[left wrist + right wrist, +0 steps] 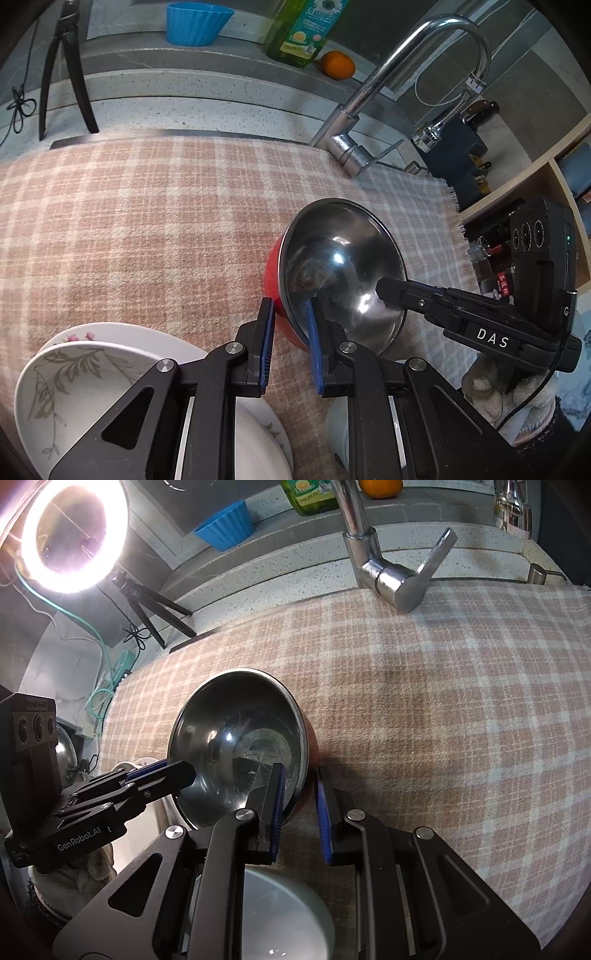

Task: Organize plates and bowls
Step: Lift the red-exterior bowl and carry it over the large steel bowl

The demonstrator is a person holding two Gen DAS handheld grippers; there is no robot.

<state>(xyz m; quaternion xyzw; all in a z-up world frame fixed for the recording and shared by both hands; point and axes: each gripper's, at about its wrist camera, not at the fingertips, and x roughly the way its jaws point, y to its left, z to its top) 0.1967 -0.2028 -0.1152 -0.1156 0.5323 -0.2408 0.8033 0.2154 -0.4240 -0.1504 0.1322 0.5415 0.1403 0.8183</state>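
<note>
You are gripping the steel-lined red bowl from both sides: your left gripper is pinching its left wall with jaws nearly closed, and your right gripper is clamping its right wall the same way. The bowl is sitting tilted on the checked cloth, near its right edge, below the faucet. The stacked floral plates are lying near-left.

"DAS" and "GenRobot.AI" mark the hand-held grippers.
</note>
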